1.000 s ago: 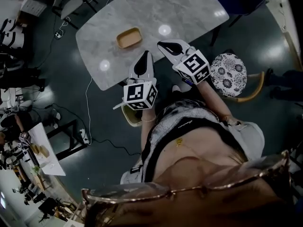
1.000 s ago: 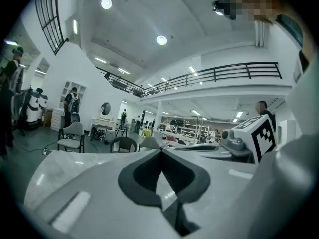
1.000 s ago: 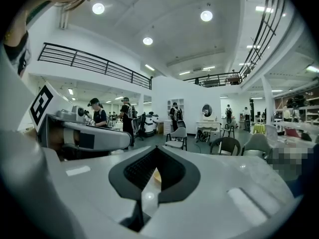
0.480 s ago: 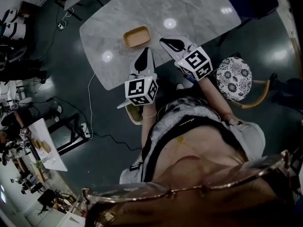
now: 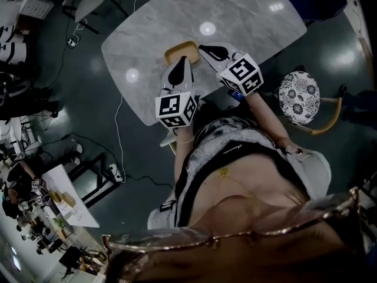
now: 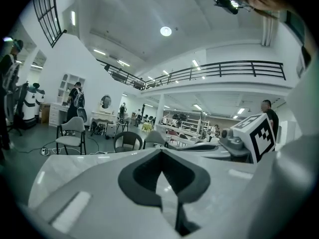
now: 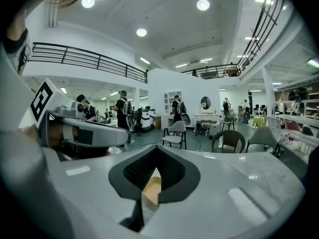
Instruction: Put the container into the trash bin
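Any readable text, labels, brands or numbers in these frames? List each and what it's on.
Nothing here reads legibly.
Script print on the person's top: too small and blurred to read.
The cubes on the left gripper and right gripper: square marker patterns only, no letters or digits.
The container: no print visible.

Dim overhead shot, bright fisheye close views

The head view was dark and murky, with round lamp reflections glaring off the marble table [image 5: 235,10] and the glossy floor [image 5: 347,58], and a blurred glasses frame [image 5: 253,236] smeared along its bottom. Both gripper views were brightly lit by ceiling lamps [image 7: 203,4], bent hard toward black corners, and their nearest foreground was soft.
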A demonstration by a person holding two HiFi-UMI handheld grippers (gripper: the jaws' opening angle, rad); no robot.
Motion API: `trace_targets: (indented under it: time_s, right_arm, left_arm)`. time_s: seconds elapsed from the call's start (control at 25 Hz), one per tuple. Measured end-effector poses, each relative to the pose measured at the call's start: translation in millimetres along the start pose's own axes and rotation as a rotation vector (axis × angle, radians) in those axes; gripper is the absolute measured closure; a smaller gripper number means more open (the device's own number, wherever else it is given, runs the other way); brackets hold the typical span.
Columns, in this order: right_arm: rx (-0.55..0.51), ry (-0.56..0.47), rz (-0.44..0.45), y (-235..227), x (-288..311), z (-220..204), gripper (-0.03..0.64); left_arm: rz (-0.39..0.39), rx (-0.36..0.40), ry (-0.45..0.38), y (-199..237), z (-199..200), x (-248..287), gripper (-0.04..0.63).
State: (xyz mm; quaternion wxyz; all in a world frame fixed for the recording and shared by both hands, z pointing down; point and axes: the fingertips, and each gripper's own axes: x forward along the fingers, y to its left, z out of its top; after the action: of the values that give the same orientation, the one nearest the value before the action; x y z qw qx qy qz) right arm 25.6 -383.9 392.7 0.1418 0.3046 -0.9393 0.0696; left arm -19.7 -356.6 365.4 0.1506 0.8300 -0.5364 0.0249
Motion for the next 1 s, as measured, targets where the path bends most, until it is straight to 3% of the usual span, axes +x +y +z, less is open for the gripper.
trace_targets:
  time_s: [0.44, 0.68, 1.0]
  right_arm:
    - [-0.030, 0.103, -0.008, -9.5, 41.4, -17.1, 0.591]
    - [-0.078, 0.192, 0.020, -32.6, 58.1, -40.5, 0.591]
    - [-0.043, 0.260, 0.074, -53.9, 67.5, -65.0, 0.591]
  left_arm:
    - [-0.001, -0.014, 0.047, 45.0, -10.5, 2.5, 0.595]
    - [0.051, -0.044, 0.064, 57.7, -22.7, 12.3, 0.595]
    - [0.131, -0.109, 0.093, 64.6, -36.1, 9.8, 0.595]
